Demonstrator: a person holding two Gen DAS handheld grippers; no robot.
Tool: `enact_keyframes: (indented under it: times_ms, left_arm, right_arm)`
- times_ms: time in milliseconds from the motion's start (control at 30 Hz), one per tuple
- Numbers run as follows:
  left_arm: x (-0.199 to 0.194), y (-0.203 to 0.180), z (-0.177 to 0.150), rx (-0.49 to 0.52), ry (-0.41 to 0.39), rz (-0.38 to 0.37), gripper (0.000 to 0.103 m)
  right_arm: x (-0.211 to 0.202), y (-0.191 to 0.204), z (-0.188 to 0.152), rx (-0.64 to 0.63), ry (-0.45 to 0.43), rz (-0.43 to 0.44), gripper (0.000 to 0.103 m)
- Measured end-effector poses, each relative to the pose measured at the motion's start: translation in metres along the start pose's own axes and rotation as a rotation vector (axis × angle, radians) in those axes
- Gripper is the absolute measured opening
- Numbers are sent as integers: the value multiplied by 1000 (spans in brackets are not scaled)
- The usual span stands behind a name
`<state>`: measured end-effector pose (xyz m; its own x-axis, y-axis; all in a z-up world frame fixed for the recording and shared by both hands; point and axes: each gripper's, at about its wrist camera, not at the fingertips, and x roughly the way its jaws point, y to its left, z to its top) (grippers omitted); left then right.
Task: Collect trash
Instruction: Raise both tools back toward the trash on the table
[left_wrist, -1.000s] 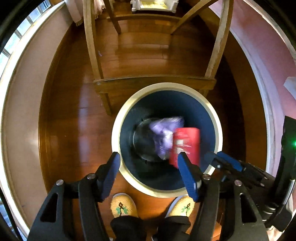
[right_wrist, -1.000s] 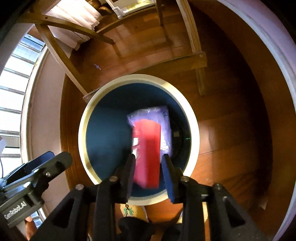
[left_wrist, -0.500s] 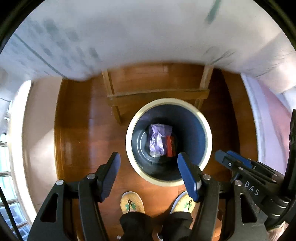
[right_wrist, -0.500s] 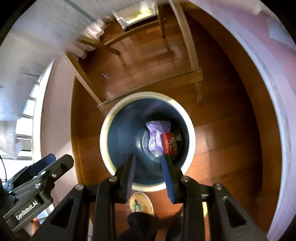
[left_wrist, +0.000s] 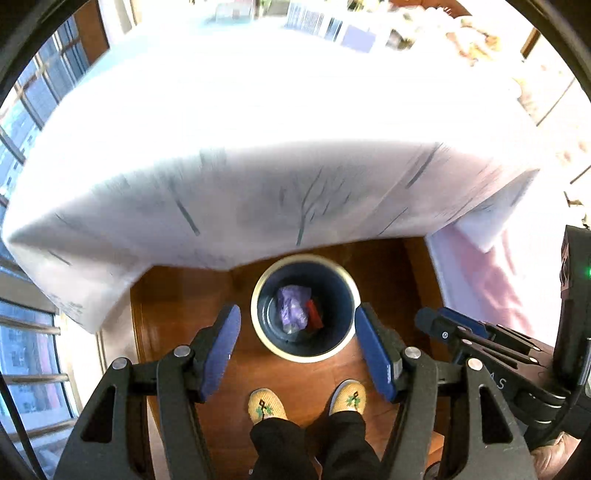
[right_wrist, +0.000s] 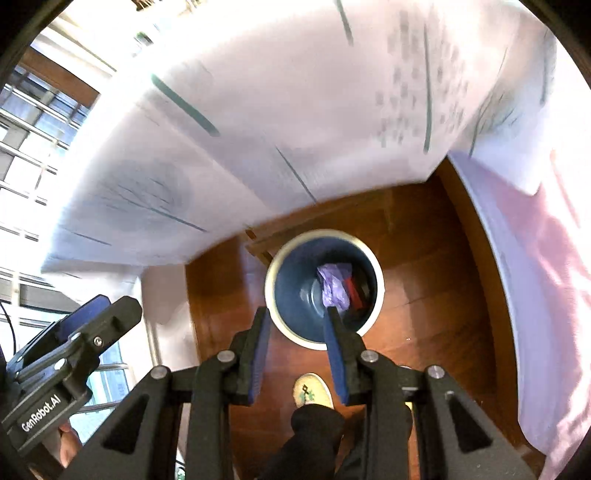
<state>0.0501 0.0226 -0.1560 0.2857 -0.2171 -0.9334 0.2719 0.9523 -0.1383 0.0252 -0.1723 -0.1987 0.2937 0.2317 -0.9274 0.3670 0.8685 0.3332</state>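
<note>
A round dark-blue trash bin (left_wrist: 349, 314) with a cream rim stands on the wooden floor, also in the right wrist view (right_wrist: 295, 295). Inside it lie a crumpled purple wrapper (left_wrist: 291, 308) (right_wrist: 332, 288) and a red packet (left_wrist: 314, 314) (right_wrist: 352, 290). My left gripper (left_wrist: 297, 343) is open and empty, high above the bin. My right gripper (right_wrist: 297, 345) is open and empty, also high above the bin. The right gripper shows in the left wrist view (left_wrist: 480, 339), and the left one shows in the right wrist view (right_wrist: 74, 343).
A table with a white patterned cloth (left_wrist: 258, 147) (right_wrist: 295, 110) fills the upper half of both views, its edge overhanging near the bin. Pink fabric (left_wrist: 491, 280) (right_wrist: 546, 277) lies to the right. Windows (left_wrist: 26, 332) are on the left. The person's slippered feet (left_wrist: 266, 406) stand just before the bin.
The red packet left the right gripper and dropped into the bin beside the purple wrapper. Both grippers rose well away from the bin, bringing the tabletop into view.
</note>
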Motion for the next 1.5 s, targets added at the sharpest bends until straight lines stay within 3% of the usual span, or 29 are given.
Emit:
enact_keyframes:
  times_ms: [367, 900, 1133, 1400, 1500]
  left_arm:
    - [-107, 0, 42, 73, -141, -62, 63]
    - [-175, -7, 92, 119, -324, -99, 67]
    - [-176, -11, 123, 92, -358, -103, 73]
    - [-129, -20, 175, 5, -278, -48, 74]
    - [-99, -22, 201, -84, -222, -13, 74]
  right_arm:
    - [-115, 48, 17, -30, -143, -2, 30]
    - [-216, 103, 54, -106, -403, -41, 30]
    - [-230, 101, 86, -115, -442, -21, 30]
    - [-202, 81, 155, -145, -384, 44, 30]
    - [-179, 73, 192, -187, -320, 82, 30]
